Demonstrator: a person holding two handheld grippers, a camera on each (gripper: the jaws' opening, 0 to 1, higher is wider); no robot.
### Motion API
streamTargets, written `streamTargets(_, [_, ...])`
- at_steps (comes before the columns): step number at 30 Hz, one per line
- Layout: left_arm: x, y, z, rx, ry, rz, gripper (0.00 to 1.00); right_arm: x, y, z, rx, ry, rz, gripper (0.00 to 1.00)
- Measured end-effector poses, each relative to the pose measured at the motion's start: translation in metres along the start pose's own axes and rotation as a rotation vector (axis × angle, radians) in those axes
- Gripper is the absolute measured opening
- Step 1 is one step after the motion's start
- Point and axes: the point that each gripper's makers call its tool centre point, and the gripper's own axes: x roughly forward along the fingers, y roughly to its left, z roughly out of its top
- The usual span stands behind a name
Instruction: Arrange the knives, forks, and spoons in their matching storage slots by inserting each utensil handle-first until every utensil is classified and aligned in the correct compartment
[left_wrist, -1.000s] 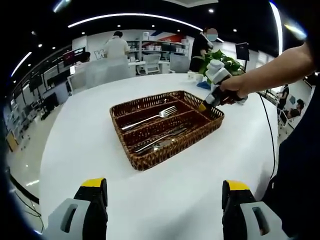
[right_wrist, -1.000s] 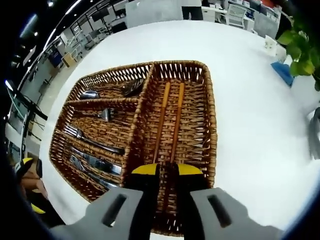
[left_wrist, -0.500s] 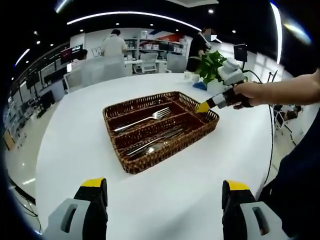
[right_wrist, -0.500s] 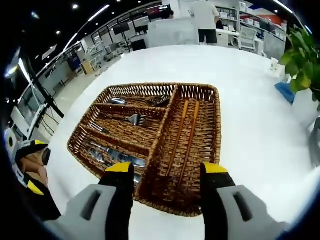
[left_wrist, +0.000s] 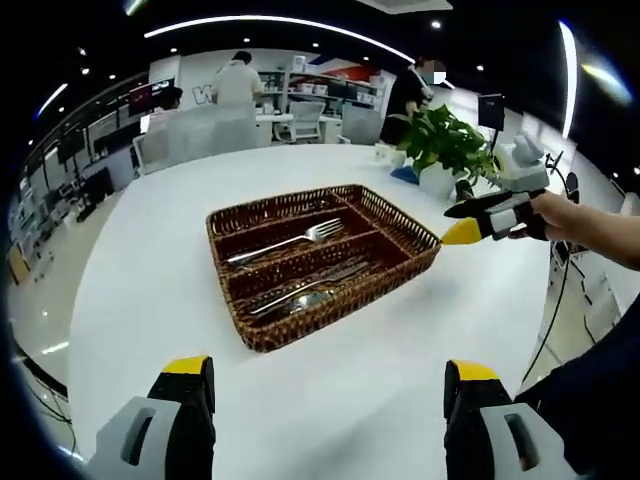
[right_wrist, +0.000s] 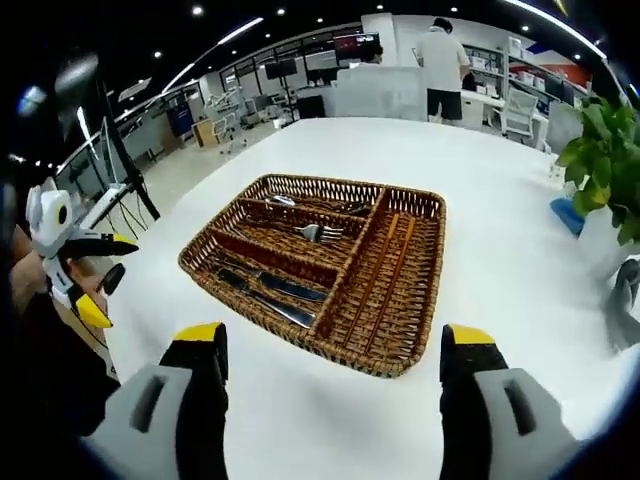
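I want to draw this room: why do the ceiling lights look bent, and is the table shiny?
Left gripper view: the fisheye lens curves the ceiling light strip into an arc; the table is evenly bright, without harsh glare. Right gripper view: the basket is sharp, the edges stretched and dim.

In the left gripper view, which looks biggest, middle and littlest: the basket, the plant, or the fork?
1. The wicker basket looks biggest.
2. The potted plant comes next, though it stands farther from the camera, so it may really be bigger than it looks.
3. The fork in the basket looks littlest.
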Motion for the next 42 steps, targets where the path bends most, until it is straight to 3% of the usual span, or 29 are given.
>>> streamTargets(3, [-0.001,0.0,0.003,-0.008,-0.005,0.0,1.0,-0.012,0.006,-0.002,-0.064,0.001,0.01,0.99])
streamTargets(10, [-0.006,-0.004,0.011,-0.025,-0.04,-0.014,1.0,-0.034,0.013,-0.015,-0.086,0.021,0.027,0.99])
streamTargets(17, [-0.009,-0.007,0.007,-0.04,-0.022,-0.022,1.0,-0.045,0.012,-0.025,-0.135,0.041,0.035,1.0])
streamTargets(28, [-0.011,-0.019,0.004,-0.02,-0.01,-0.03,1.0,-0.052,0.018,-0.021,-0.146,0.021,0.057,1.0])
streamTargets(42, [-0.012,-0.015,0.008,-0.028,-0.03,-0.006,1.0,-0.05,0.021,-0.018,-0.164,0.023,0.078,1.0])
